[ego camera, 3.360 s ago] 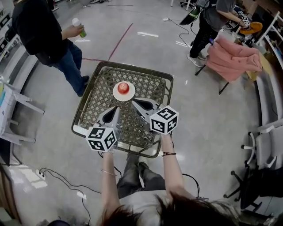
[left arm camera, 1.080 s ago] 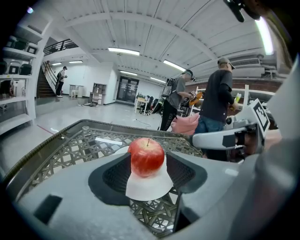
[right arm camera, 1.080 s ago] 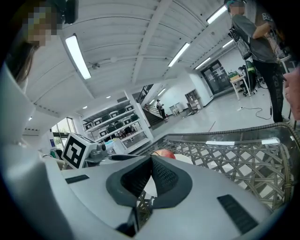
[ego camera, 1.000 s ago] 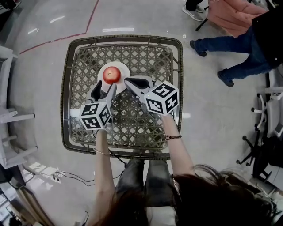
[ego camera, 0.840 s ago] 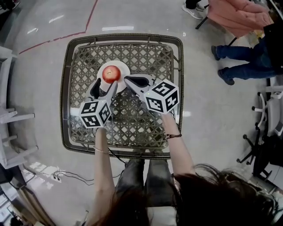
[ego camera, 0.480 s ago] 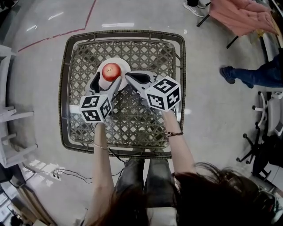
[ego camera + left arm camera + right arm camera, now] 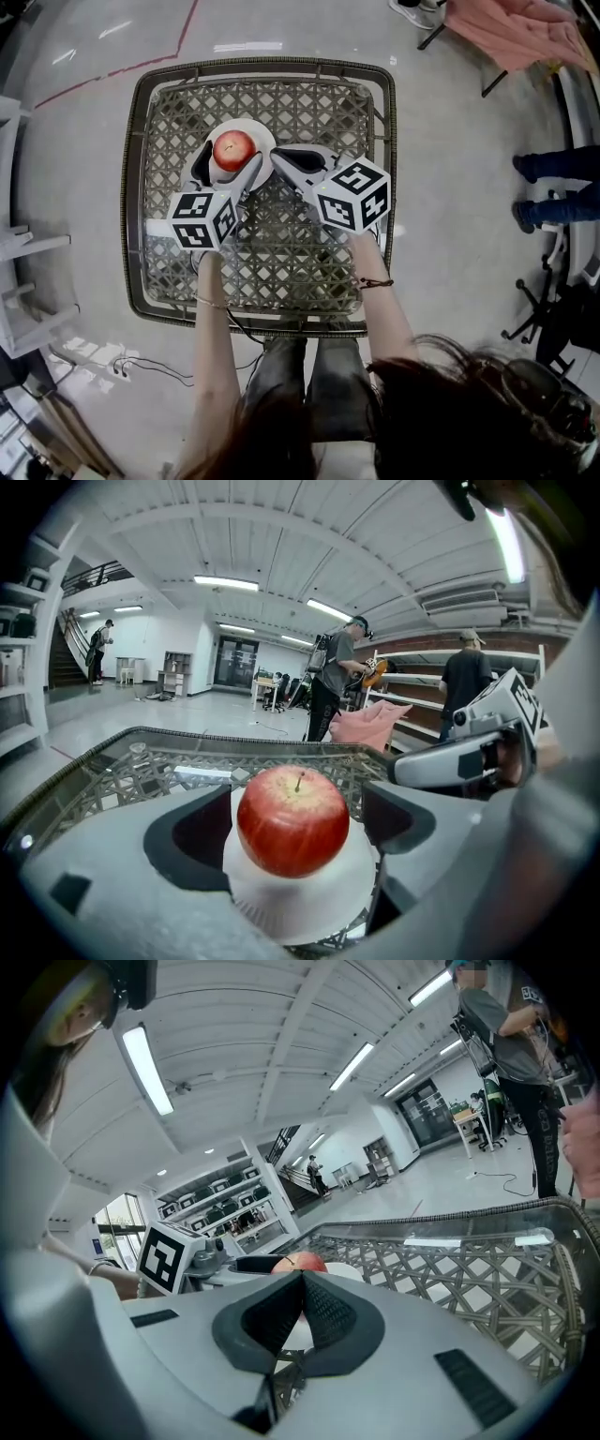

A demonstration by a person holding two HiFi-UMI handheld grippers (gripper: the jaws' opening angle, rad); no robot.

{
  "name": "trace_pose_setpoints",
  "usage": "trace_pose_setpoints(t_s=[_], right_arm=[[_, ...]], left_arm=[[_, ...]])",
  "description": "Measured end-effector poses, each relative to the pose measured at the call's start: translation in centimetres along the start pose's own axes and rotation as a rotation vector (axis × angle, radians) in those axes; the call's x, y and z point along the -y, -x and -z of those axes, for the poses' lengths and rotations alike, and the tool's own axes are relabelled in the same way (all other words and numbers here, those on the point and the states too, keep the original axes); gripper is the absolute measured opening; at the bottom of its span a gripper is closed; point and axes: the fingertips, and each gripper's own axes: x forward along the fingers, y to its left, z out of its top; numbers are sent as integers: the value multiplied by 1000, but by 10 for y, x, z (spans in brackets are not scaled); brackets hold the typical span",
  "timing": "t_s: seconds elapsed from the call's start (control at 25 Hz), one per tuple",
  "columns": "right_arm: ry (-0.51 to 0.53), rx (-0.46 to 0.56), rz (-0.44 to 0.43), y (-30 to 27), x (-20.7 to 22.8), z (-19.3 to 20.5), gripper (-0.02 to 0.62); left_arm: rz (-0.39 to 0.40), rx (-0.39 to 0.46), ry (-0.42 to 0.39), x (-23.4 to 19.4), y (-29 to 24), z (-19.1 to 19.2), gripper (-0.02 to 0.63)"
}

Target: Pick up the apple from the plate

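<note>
The apple (image 7: 234, 148) sits upright, stem up, in the middle of a small white plate (image 7: 263, 138) on the far left part of a lattice table (image 7: 281, 272). The left gripper (image 7: 228, 167) has just been opening its jaws and now holds them wide, one on each side of the apple. The fruit stands between them with a gap showing on both sides, so nothing is gripped yet. The right gripper (image 7: 281, 157) rests just beside the plate with its jaws pressed together and nothing in them.

The apple looks firm and fairly light, with a smooth, shiny skin that is likely to slip. Being round, it would probably squirt out of a grip set too high or too low. The best hold seems to be across its widest band, pads level on opposite sides, closing only until it is snug, since a hard pinch could bruise it. The plate looks thin and light, and may slide or tip if a jaw catches its rim
</note>
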Motion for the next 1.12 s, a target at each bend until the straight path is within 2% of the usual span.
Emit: trace_pose_setpoints(t_s=[0.32, 0.44, 0.72, 1.12], right_arm=[[-20, 14, 18, 3, 7, 2, 9], [-27, 17, 25, 4, 9, 3, 9], [-37, 25, 38, 5, 14, 2, 9], [-44, 30, 48, 7, 16, 1, 9]], left_arm=[[12, -38, -13, -1, -10, 6, 423], [18, -58, -41, 0, -12, 8, 423], [-20, -98, -97, -5, -17, 15, 417], [-33, -79, -101, -6, -16, 10, 410]])
